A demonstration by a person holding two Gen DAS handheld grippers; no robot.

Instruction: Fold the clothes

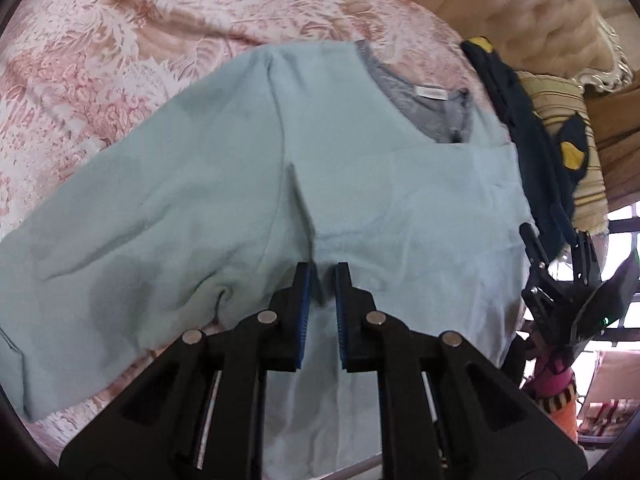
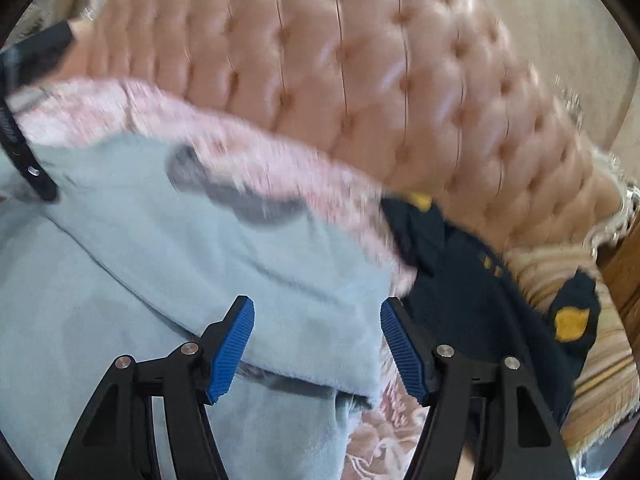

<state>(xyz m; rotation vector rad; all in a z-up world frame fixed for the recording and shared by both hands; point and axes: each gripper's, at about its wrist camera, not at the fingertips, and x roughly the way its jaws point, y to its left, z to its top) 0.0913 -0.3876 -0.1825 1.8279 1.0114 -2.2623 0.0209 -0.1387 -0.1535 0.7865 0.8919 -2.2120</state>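
A: Where was the garment?

B: The light blue top (image 1: 248, 168) lay spread across the pink patterned bedspread (image 1: 100, 40), filling the middle of the left wrist view, its grey-lined neckline (image 1: 420, 108) toward the upper right and one sleeve running down to the lower left edge.

A: And the left gripper (image 1: 322, 280)?

B: At the bottom centre of that view, jaws drawn narrow, with a fold of the blue cloth standing between the blue pads (image 1: 305, 312). Whether they truly pinched it, I couldn't tell.

A: The right gripper (image 2: 317, 316)?

B: Jaws spread wide at the bottom of its own view, poised over the top's edge and gripping nothing. The picture was blurred. In the left wrist view it showed at the right edge.

A: Anything else nearby?

B: A dark navy garment (image 2: 472, 288) with yellow patches lay right of the blue one, beside a striped cushion (image 2: 600, 360). A tufted pink headboard (image 2: 360, 60) filled the upper frame.
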